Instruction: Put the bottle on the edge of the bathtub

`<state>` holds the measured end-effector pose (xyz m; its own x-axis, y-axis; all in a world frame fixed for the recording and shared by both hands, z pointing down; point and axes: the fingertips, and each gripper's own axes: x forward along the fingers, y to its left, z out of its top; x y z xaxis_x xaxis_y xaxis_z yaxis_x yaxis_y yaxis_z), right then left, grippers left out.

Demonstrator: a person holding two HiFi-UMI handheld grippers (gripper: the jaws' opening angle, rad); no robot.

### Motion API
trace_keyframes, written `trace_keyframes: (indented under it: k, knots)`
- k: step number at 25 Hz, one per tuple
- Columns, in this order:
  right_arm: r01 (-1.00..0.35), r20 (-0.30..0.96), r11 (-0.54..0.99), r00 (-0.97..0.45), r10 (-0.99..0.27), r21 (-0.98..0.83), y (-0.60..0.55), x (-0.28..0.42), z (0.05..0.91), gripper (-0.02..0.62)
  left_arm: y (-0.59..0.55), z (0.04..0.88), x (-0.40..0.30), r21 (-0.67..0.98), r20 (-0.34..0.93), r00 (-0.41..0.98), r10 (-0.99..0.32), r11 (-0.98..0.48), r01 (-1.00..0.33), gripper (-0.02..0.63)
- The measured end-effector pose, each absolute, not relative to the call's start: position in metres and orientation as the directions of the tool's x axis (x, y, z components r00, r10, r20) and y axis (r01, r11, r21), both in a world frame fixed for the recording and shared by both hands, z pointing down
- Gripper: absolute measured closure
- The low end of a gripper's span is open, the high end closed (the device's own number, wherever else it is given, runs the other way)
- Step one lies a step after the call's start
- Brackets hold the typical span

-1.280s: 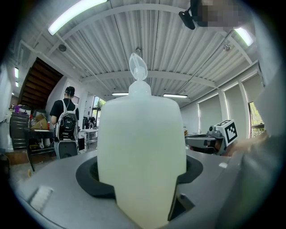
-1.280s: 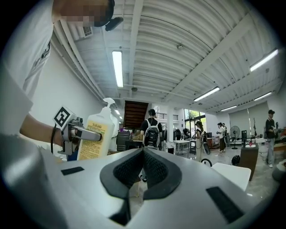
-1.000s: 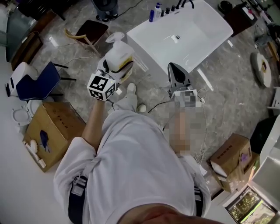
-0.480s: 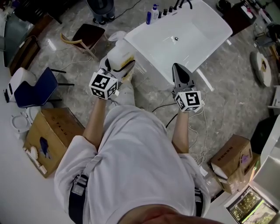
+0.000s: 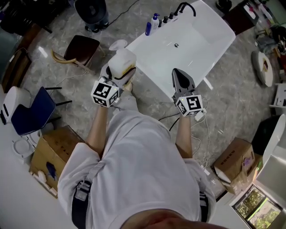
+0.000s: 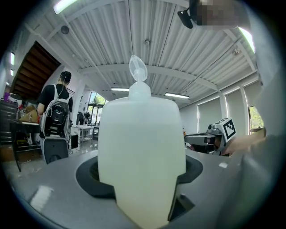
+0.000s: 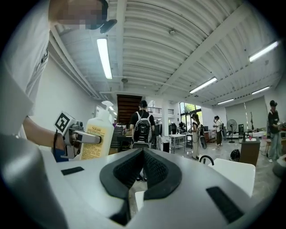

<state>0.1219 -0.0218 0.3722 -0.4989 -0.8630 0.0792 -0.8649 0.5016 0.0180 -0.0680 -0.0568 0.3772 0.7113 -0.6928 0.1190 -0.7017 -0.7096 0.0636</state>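
Observation:
The task's bottle (image 5: 121,60) is a white pump bottle, upright between the jaws of my left gripper (image 5: 119,77), which is shut on it. In the left gripper view the bottle (image 6: 140,143) fills the middle, and its pump head points up. It hangs over the floor just left of the white bathtub (image 5: 203,42). My right gripper (image 5: 177,74) is shut and empty, at the tub's near edge. From the right gripper view (image 7: 142,172) I see the held bottle (image 7: 99,138) at left and the bathtub (image 7: 230,172) at lower right.
A blue bottle (image 5: 148,29), a white bottle (image 5: 155,20) and a black faucet (image 5: 185,6) stand on the tub's far rim. A brown chair (image 5: 82,44), a blue chair (image 5: 33,105) and cardboard boxes (image 5: 53,154) (image 5: 237,163) stand around. A cable (image 5: 205,134) lies on the floor. A person with a backpack (image 7: 142,127) stands ahead.
Both grippers have moved closer to the bathtub as the person stepped forward. The left gripper still holds the bottle, and the right one is still shut.

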Motion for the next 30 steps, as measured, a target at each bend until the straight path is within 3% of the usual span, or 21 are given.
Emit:
trace_keyframes:
  k: [8, 19, 30]
  knots:
    - [-0.906, 0.053, 0.424, -0.423, -0.905, 0.008, -0.147, 0.085, 0.361, 0.594, -0.194, 0.366, -0.1, 0.023, 0.029, 0.786, -0.617, -0.786, -0.618, 0.267]
    - [-0.941, 0.025, 0.337, -0.336, -0.942, 0.043, -0.246, 0.079, 0.343, 0.594, -0.306, 0.345, -0.084, -0.052, -0.057, 0.846, -0.529, -0.845, -0.532, 0.267]
    - [-0.933, -0.032, 0.358, -0.36, -0.933, 0.04, -0.321, 0.116, 0.403, 0.594, -0.381, 0.431, -0.038, -0.036, -0.063, 0.851, -0.522, -0.851, -0.525, 0.266]
